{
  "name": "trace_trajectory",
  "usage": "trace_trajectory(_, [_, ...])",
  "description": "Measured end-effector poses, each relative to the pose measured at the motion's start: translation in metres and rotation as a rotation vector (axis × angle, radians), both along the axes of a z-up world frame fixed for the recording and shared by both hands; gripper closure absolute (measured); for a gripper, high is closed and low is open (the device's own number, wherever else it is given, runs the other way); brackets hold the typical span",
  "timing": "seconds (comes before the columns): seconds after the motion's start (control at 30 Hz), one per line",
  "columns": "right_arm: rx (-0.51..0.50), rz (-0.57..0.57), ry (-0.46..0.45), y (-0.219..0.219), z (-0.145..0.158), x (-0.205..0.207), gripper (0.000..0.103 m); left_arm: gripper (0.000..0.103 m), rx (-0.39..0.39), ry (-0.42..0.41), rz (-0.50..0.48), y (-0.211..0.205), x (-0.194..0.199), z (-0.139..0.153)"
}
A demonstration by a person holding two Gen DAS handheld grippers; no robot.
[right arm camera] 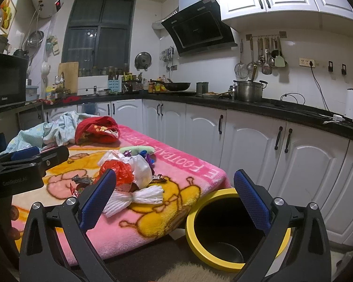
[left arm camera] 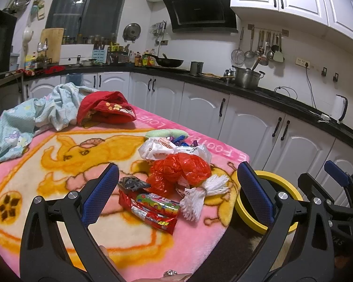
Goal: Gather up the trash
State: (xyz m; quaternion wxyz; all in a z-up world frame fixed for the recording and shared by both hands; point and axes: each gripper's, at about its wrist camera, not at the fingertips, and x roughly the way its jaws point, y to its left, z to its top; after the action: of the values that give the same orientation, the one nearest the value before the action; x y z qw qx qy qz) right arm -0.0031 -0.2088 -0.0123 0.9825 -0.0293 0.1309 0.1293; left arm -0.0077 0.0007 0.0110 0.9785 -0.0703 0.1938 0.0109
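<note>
While nothing is gripped yet, I read it so:
Progress: not started; bin looks empty.
Trash pile: on the blanketed worktop, 12 o'clock of my left gripper.
Grippers: left and right gripper both released.
Surroundings: clothes at 10 o'clock; nothing blocks the bin.

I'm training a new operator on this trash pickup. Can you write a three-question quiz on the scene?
1. True or false: the left gripper already grips the red candy wrapper.
2. What colour is the rim of the bin?
3. Where is the white foam net? A) inside the bin B) on the pink blanket C) on the counter

Key: 1 false; 2 yellow; 3 B.
</note>
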Motion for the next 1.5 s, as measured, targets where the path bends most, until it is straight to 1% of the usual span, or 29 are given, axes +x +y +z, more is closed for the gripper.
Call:
trace_trajectory(0.83, [-0.005,0.005,-0.005,-0.002,0.003,-0.002,0.006,0.011,-0.008,-0.001,0.012,0.002,0.001,-0.001])
trace_trajectory(0.93, [-0.015,0.035,0.008,-0.001,0.005,0.004,0.006,0.011,-0.023,0.007,0.012,0.007,0.003,-0.003])
trace_trajectory(1.03, [-0.027,0.091,0.026,0.008,0.011,0.017,0.006,0.011,-0.045,0.022,0.035,0.018,0.007,-0.009])
trace_trajectory(1.17, [-0.068,0.173,0.009,0.026,0.017,0.029,0.006,0.011,-0.068,0.034,0.080,0.039,0.011,-0.014])
trace_trajectory(1.37, [-0.068,0.267,0.010,0.056,0.025,0.055,0.006,0.011,-0.075,0.040,0.142,0.069,0.013,-0.018])
trace_trajectory(1.5, [-0.073,0.311,0.018,0.074,0.024,0.065,0.006,0.011,-0.092,0.054,0.173,0.087,0.016,-0.017])
